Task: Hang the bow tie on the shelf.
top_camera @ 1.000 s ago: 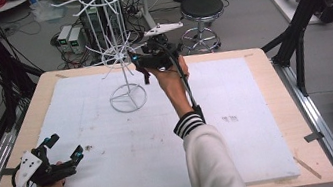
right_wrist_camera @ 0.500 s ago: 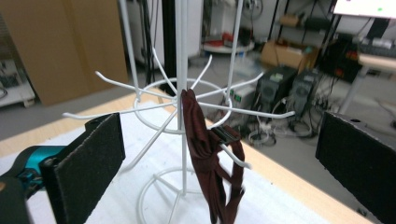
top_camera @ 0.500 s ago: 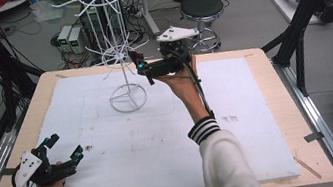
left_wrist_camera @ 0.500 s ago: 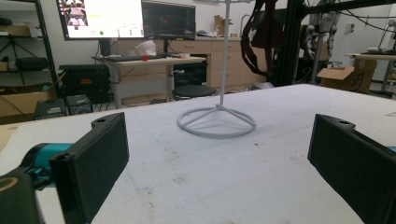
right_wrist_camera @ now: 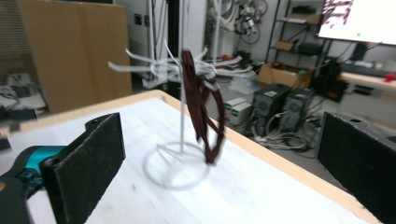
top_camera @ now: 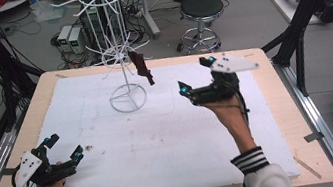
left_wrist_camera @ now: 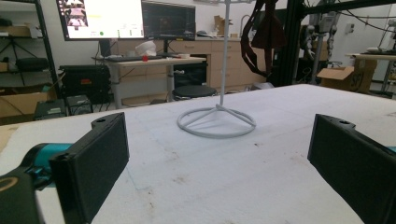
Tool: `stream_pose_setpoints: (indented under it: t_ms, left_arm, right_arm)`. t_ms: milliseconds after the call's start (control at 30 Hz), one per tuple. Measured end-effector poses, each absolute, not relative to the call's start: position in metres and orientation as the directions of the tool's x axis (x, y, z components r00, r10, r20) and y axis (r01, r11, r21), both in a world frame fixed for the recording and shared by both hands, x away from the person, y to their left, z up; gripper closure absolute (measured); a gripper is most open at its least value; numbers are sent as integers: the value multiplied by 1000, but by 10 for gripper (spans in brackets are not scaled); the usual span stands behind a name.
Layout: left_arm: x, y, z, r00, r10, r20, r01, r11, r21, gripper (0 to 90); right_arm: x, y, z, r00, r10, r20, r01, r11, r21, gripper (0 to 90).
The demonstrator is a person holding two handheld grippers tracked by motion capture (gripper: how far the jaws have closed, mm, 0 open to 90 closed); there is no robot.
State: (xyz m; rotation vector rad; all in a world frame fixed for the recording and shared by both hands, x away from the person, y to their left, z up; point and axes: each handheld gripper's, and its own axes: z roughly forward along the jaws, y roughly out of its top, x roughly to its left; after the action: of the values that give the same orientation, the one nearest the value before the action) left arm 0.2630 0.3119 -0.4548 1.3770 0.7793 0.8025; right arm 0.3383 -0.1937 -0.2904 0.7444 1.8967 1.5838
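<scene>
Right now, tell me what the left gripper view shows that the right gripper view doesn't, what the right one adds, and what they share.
Left gripper view alone: two monitors on a desk behind the table, a black stool, and the left gripper with its jaws wide open over the bare white board.

Right gripper view alone: the right gripper, jaws open with nothing between them, the rack's upper white arms, and computer towers on the floor.

Both: the white wire rack with its ring base, and the dark brown looped band hanging from it.
</scene>
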Motion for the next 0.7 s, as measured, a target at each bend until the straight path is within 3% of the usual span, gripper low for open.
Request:
stream_pose_setpoints:
  t_ms: [367, 600, 700]
  left_arm:
    - [263, 312, -455, 520, 854, -6, -31, 26, 999, 57]
    - [263, 311, -455, 521, 853, -7, -30, 26, 999, 57]
    - [263, 311, -455, 521, 853, -3, -33, 23, 999, 57]
  right_arm:
    - [283, -261, -361, -664, 746, -38, 23, 71, 997, 6]
    - [262, -272, -406, -634, 768, -91, -63, 66, 996, 6]
    - [259, -272, -424, -639, 766, -70, -48, 51, 998, 6]
